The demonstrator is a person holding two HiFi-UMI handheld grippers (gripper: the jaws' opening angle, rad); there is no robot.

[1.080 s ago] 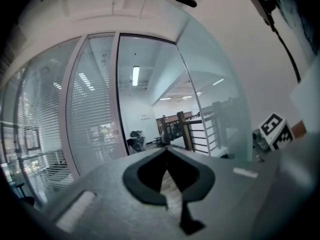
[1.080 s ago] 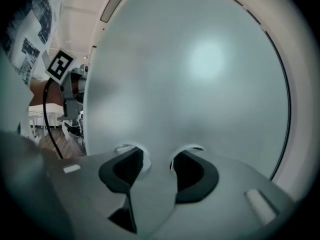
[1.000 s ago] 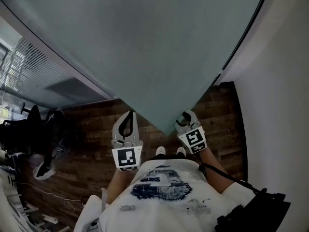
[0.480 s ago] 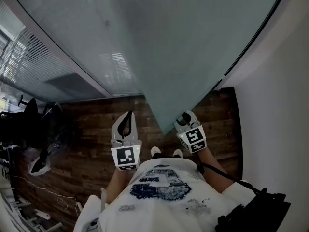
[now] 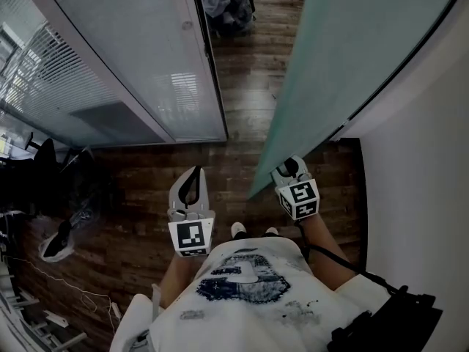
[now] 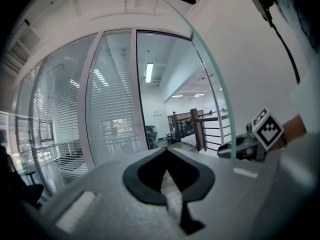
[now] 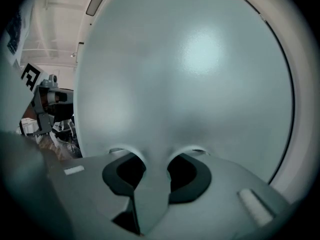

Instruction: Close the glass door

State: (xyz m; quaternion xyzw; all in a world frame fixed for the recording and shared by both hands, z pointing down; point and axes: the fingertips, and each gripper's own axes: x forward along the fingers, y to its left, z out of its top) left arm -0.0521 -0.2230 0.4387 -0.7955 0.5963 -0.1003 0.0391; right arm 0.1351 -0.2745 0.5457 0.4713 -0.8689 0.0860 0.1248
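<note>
The door (image 5: pixel 344 57) stands ajar. Its free edge hangs in front of the person's right side, well apart from the post (image 5: pixel 209 57) of the fixed glazed panel, and a gap of floor (image 5: pixel 245 79) shows between them. On its far side the pane runs close along the wall (image 5: pixel 425 196).

The right gripper (image 5: pixel 288 169) is at the free edge, low on the pane. In the right gripper view the door (image 7: pixel 190 84) fills the space between the jaws of the right gripper (image 7: pixel 152 156). The jaws have just been closing and now sit clamped on the glass edge, one on each face.

The left gripper (image 5: pixel 192 185) hangs clear of the door, near the person's body. Its tips are together with nothing between them.

Procedure, as judged from this position:
1. Keep the clamp firm. Smooth glass gives little friction, so a slack grip is likely to slide off.
2. Move the edge along the door's own arc towards the post. Do not pull straight, because that would twist the pane in the jaws.
3. Slow down before the edge meets the post, to avoid a hard knock.
4. Keep the left gripper and both feet out of the closing gap.
</note>
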